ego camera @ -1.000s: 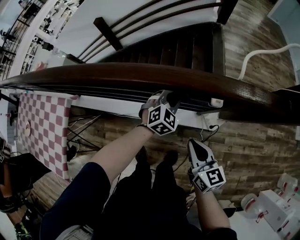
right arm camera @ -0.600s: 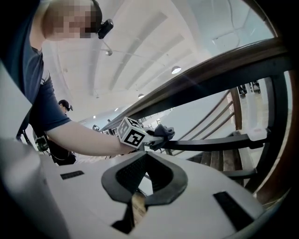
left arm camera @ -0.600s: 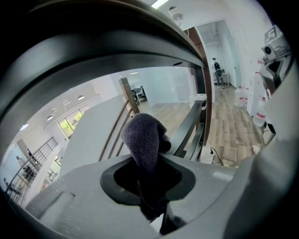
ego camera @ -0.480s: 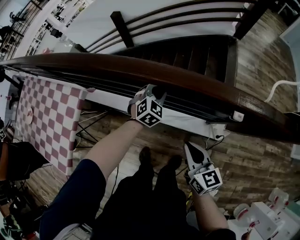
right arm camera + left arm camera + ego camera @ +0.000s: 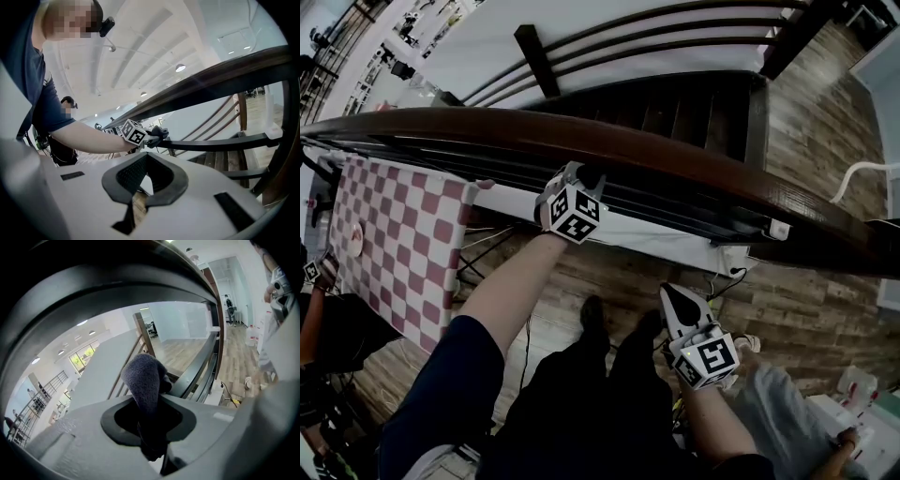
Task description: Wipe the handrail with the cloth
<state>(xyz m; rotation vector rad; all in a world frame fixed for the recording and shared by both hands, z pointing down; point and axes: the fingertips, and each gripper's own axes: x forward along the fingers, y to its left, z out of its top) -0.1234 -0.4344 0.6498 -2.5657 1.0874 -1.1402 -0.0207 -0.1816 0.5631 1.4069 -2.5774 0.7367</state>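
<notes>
Left gripper [image 5: 586,180]: jaws clamped on the cloth, arm stretched forward, tips up under the handrail.
Cloth [image 5: 144,380]: dark grey, bunched, poking out past the left gripper's tips; it meets the thin black bar just below the handrail.
Handrail [image 5: 675,155]: dark wood, running crosswise just above and ahead of the left gripper, well ahead of the right one.
Right gripper [image 5: 674,296]: jaws closed together, nothing between them, held low and well apart from the left gripper.
Table [image 5: 394,244]: checked cover, left of the left gripper.
Stairs [image 5: 675,103]: beyond the handrail.
</notes>
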